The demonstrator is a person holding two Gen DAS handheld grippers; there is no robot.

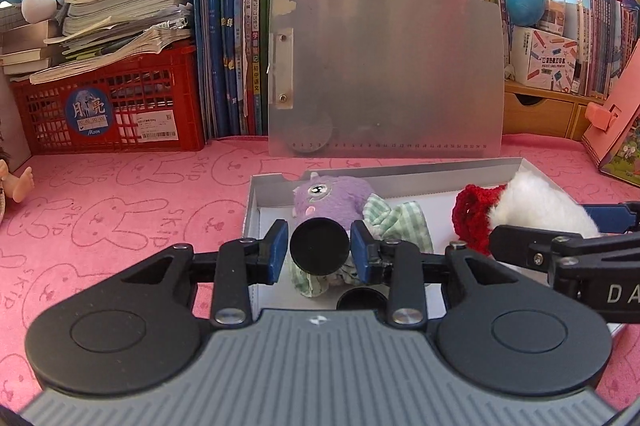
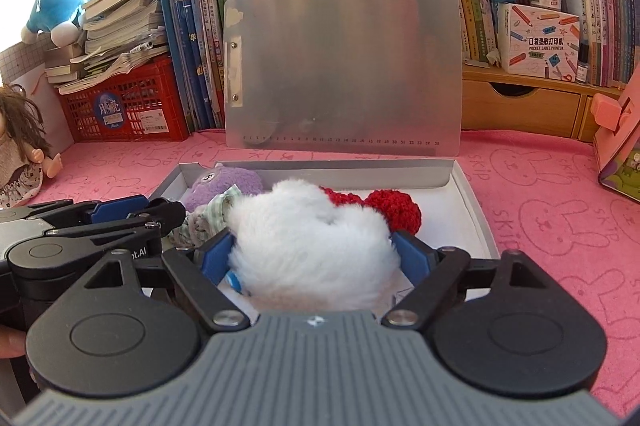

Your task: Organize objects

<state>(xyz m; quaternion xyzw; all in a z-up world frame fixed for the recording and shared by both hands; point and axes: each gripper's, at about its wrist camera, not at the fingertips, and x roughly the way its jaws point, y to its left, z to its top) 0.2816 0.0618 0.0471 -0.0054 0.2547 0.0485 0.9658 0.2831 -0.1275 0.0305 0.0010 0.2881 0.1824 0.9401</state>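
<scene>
A shallow white box (image 1: 251,204) (image 2: 474,204) lies on the pink mat. In it are a purple plush (image 1: 332,196) (image 2: 234,182), a green checked cloth (image 1: 400,220), a red crochet piece (image 1: 472,222) (image 2: 398,210) and a white fluffy plush (image 1: 540,200) (image 2: 312,246). My left gripper (image 1: 319,250) (image 2: 160,216) hangs over the box's left half. A black round disc (image 1: 320,246) sits between its blue pads with a sliver of room each side. My right gripper (image 2: 314,258) (image 1: 540,226) stands wide around the white plush, whose fur brushes both pads without being squeezed.
A metal clipboard (image 1: 384,74) (image 2: 340,66) leans on a row of books just behind the box. A red crate (image 1: 108,106) under paper stacks stands back left, a doll (image 2: 20,154) far left, a pink box (image 1: 616,138) right. A second black round thing (image 1: 362,300) lies in the box.
</scene>
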